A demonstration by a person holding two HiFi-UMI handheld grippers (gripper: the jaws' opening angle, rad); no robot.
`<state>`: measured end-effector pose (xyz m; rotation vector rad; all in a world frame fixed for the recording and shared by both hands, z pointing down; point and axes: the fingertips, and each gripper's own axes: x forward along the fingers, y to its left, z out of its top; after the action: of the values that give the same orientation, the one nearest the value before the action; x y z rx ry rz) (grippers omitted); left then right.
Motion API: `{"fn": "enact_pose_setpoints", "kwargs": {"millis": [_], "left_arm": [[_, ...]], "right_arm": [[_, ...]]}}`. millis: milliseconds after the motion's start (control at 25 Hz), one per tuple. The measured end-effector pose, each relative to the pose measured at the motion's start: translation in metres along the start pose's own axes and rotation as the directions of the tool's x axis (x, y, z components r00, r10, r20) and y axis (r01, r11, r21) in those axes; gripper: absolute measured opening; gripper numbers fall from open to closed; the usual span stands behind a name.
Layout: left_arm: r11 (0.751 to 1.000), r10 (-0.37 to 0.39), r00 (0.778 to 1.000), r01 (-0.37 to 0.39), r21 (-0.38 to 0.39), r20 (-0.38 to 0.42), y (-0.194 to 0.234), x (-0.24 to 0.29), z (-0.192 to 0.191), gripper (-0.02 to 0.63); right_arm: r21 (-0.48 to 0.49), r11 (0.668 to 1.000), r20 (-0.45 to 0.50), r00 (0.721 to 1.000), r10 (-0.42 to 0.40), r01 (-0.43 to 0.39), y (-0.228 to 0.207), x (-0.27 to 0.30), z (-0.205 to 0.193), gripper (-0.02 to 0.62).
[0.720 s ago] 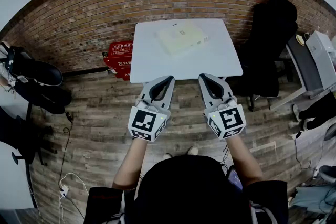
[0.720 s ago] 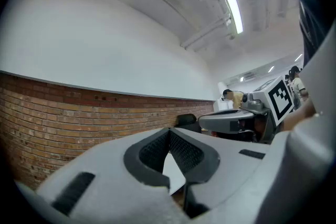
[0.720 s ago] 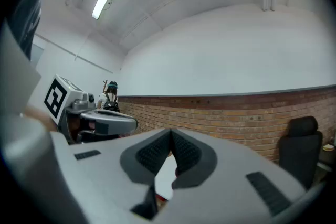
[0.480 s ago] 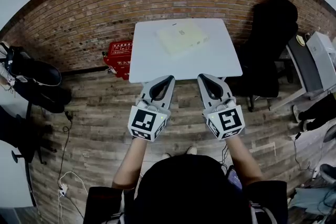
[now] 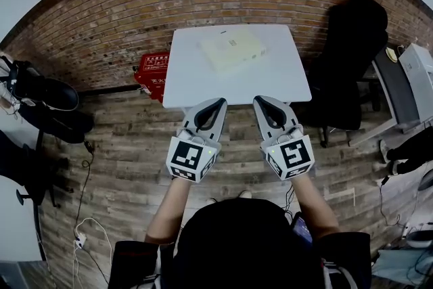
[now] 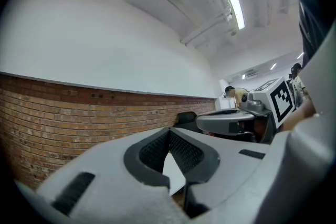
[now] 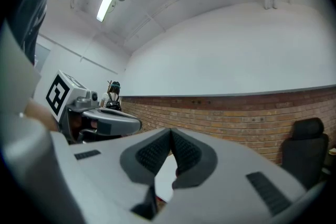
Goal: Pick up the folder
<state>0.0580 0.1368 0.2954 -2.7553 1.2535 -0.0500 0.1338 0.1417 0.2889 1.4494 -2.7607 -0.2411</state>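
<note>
Your left gripper [image 5: 215, 105] and right gripper [image 5: 262, 102] are both pressed together with nothing between the jaws, held level just short of the near edge of the white table [image 5: 284, 81]. If you reach in like this, closed tips would likely shove the folder [image 5: 234, 48] toward the far edge rather than catch it, since it seems to lie flush. It is pale yellow, flat and rectangular, lying askew on the table's far half.
</note>
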Motion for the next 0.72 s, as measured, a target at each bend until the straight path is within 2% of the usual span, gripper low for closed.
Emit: {"fn": "enact_pose_setpoints", "kwargs": {"millis": [440,720], "left_arm": [[1.000,0.027,1.000,-0.027,-0.002,-0.014,-0.030,0.035,-0.009,0.009],[0.999,0.039,0.999,-0.039,0.001,-0.034,-0.029,0.044,-0.013,0.009]], "right_arm": [[0.012,0.999,0.005,0.999,0.042,-0.042,-0.041,-0.014,-0.017,0.026],[0.020,0.998,0.008,0.998,0.061,-0.061,-0.049,-0.009,-0.022,0.026]]}}
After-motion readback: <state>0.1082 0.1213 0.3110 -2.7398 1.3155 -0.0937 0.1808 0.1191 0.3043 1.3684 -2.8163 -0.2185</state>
